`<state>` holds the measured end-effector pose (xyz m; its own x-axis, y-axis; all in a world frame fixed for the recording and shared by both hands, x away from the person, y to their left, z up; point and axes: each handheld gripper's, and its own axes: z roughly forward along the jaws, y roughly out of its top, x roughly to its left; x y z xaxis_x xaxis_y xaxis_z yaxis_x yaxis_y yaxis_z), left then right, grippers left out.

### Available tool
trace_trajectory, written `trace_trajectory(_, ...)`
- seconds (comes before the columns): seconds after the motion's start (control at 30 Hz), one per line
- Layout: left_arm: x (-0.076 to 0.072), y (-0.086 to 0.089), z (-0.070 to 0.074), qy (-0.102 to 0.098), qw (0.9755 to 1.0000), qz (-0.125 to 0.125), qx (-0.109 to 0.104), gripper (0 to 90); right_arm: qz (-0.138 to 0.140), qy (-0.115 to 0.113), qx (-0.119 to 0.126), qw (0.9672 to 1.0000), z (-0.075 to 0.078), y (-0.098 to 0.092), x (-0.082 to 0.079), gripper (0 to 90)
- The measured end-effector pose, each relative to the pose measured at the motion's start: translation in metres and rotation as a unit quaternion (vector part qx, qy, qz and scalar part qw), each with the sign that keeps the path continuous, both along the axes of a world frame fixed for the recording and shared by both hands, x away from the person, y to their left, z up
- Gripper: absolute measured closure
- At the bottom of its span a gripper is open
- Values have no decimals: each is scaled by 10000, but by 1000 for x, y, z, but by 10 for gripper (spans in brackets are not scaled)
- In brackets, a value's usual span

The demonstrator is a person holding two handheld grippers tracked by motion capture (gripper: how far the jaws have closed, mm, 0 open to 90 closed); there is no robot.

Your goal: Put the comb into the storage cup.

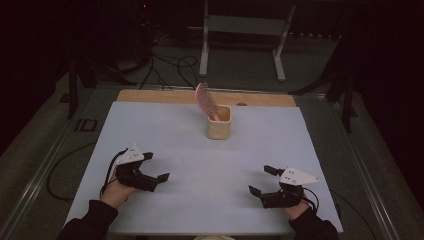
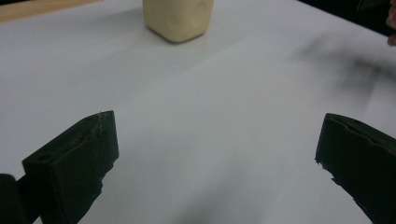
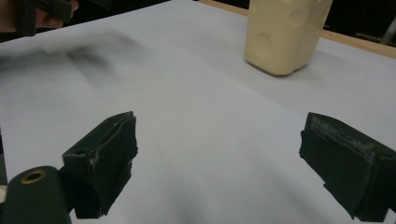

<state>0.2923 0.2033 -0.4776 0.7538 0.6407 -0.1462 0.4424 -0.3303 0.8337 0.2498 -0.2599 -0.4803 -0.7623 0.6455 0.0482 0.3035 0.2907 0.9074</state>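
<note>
The cream holder cup (image 1: pixel 219 123) stands upright in the upper middle of the high view, on the white sheet (image 1: pixel 200 165) that covers most of the table (image 1: pixel 150 96); a strip of bare wood shows along the sheet's far edge, just behind the cup. Inside it a pink hairbrush (image 1: pixel 204 101) sits handle down, its oval head leaning out over the rim toward the upper left. You have the cup at the top centre of your left gripper view (image 2: pixel 178 18) and at the upper right of your right gripper view (image 3: pixel 286 35), where round dimples mark its side wall.

Your left gripper (image 1: pixel 156 167) rests low at the lower left of the high view, jaws spread wide with nothing but bare sheet between them. Your right gripper (image 1: pixel 263 180) sits at the lower right, likewise spread apart and empty. Both are well apart from the cup, one on each side of the frame's middle, with open sheet ahead of them.
</note>
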Motion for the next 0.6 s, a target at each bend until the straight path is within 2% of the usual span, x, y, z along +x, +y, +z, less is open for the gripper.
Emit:
trace_trajectory(0.3, -23, 16, -15, 5, 9998, 151, 120, 3, 0, -13, -11, 10000, -1, 1, 0, 104)
trace_trajectory(0.6, -40, 30, -29, 153, 9993, 301, 164, 3, 5, 2, -17, 10000, -1, 1, 0, 104)
